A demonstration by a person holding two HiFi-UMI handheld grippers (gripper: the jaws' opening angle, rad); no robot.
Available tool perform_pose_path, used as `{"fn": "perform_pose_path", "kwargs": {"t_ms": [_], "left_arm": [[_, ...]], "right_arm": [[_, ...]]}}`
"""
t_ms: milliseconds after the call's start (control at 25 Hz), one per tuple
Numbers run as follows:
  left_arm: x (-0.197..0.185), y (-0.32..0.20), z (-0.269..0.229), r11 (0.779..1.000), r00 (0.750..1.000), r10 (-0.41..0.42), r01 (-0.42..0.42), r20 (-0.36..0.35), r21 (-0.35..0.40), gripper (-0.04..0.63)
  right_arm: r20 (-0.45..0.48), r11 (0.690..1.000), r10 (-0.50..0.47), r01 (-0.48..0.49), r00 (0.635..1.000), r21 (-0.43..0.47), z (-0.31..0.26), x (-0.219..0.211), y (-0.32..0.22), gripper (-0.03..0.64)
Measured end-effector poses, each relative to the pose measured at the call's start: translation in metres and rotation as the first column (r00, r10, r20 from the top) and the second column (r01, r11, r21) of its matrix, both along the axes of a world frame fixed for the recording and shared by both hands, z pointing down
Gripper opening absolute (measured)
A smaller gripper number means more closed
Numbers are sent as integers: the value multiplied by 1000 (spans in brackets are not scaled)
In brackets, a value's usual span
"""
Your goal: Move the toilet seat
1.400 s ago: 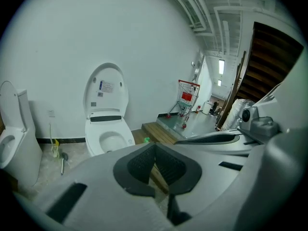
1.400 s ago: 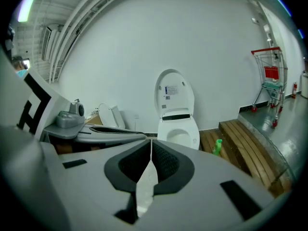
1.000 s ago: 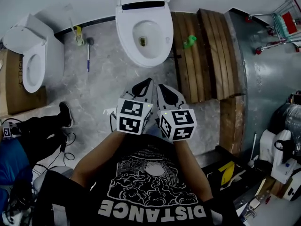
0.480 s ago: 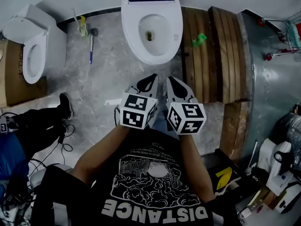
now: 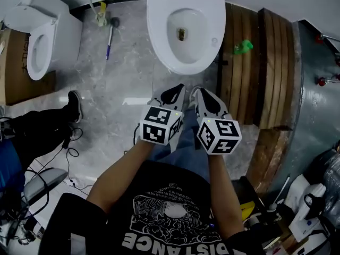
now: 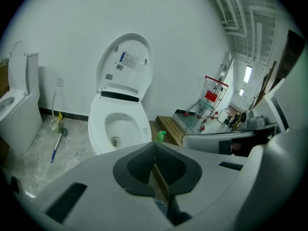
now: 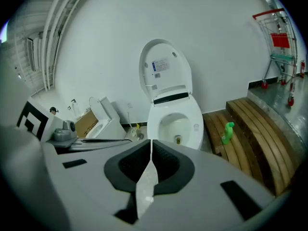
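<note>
Grippers first: left gripper [image 5: 177, 89] and right gripper [image 5: 197, 92] sit side by side, each with jaws pressed together on nothing. The toilet seat [image 5: 159, 32] lies flat on the bowl at 12 o'clock, well apart from both, with the lid [image 6: 125, 61] upright. Judging by this, 0 steps are done; reaching and moving the seat remain.

Grey marbled stone floor [image 5: 122, 89] meeting a plain white wall [image 6: 183, 42] along a dark skirting strip [image 6: 72, 115]. Right of centre, a brown slatted wooden platform [image 5: 249, 78] bearing a green plastic bottle [image 5: 243, 48]. Beyond it lie a grey metal floor sheet [image 5: 313, 105] and a red wire shopping trolley [image 6: 211, 97]. At left, a spare white toilet [image 5: 40, 47] stands just beside a brown cardboard box [image 5: 10, 73]. A bright oblong light [image 6: 248, 73] shows at far right.
</note>
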State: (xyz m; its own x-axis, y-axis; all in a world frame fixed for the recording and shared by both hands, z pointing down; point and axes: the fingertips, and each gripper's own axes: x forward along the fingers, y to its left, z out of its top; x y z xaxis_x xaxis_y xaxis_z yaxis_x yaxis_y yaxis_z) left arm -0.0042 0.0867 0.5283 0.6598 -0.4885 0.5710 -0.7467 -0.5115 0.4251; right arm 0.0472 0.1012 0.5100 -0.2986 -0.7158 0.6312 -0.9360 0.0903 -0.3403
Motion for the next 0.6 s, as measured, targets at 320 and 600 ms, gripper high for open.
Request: {"fn": "perform_pose_path", "kwargs": {"t_ms": [320, 600], "left_arm": [[9, -22, 85, 993, 996, -79, 74, -48, -92, 14], [19, -28, 137, 973, 972, -133, 91, -194, -212, 14]], "right_arm": [[83, 999, -3, 5, 997, -31, 76, 18, -20, 21], [198, 997, 10, 6, 980, -78, 129, 22, -25, 21]]}}
